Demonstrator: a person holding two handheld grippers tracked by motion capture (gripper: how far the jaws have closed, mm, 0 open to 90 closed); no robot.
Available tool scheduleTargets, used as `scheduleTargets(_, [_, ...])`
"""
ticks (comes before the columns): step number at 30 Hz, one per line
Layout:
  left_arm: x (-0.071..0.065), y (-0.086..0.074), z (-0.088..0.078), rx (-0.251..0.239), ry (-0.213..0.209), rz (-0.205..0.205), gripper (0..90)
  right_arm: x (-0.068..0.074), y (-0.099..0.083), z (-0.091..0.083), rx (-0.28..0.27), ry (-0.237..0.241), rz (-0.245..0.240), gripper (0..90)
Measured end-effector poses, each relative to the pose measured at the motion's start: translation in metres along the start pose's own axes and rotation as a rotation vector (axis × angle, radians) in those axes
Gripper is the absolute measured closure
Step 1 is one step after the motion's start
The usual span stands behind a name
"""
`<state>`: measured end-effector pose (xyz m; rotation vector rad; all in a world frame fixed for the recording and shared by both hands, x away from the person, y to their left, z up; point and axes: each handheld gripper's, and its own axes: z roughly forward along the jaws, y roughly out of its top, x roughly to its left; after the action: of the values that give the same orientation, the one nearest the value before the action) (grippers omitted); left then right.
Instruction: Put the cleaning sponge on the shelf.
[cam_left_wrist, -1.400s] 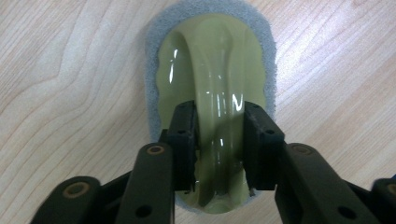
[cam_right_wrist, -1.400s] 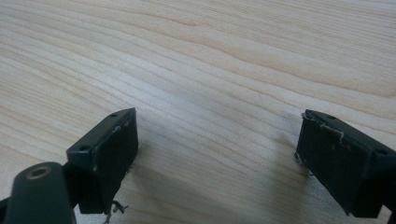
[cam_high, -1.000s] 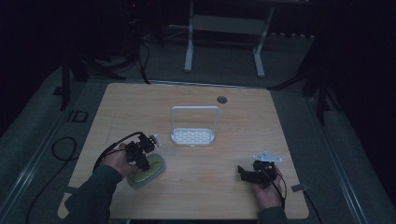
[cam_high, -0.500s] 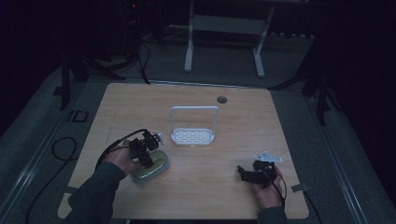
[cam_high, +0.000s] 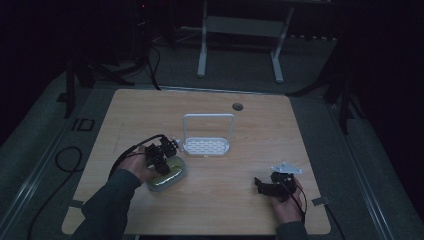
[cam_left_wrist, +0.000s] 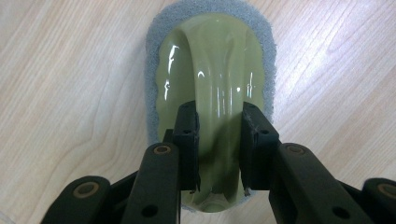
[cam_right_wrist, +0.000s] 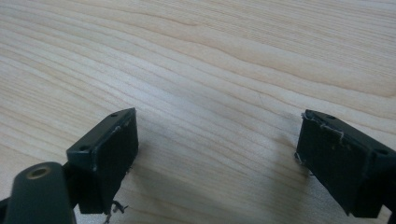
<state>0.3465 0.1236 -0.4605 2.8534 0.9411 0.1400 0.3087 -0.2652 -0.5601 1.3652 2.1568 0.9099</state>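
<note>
The green scrubber (cam_left_wrist: 210, 88) with its grey pad lies flat on the wooden table (cam_high: 250, 125), front-left, just before the white rack (cam_high: 206, 145). The left gripper (cam_left_wrist: 218, 140) clamps its raised handle (jaws pressing either side). The right gripper (cam_high: 262, 186), well apart, rests with jaws spread, holding nothing.

Probably a lab, dim, bare desk (cam_high: 260, 125), trailing cables (cam_high: 65, 160)

The bench (cam_right_wrist: 224, 56) is pale wood with a smooth, matt grain. The scrubber (cam_left_wrist: 210, 74) has a glossy olive plastic handle over a rough grey fibrous pad. Both grippers' jaws are matt black plastic. The rack (cam_high: 206, 146) looks white and perforated.
</note>
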Motion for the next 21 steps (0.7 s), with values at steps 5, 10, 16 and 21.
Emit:
scheduleTargets(5, [0.000, 0.006, -0.001, -0.012, 0.001, 0.017, 71.7, 0.000, 0.000, 0.000, 0.001, 0.000, 0.001, 12.4])
scheduleTargets(10, [0.000, 0.011, -0.004, -0.023, 0.009, 0.048, 71.6, 0.000, 0.000, 0.000, 0.000, 0.000, -0.001, 12.4])
scheduleTargets(16, [0.002, 0.016, -0.010, -0.062, 0.008, 0.067, 71.6, 0.000, 0.000, 0.000, 0.000, 0.000, -0.001, 12.4])
scheduleTargets(21, [0.004, 0.018, -0.011, -0.073, 0.004, 0.078, 71.7, 0.000, 0.000, 0.000, 0.000, 0.000, -0.001, 12.4])
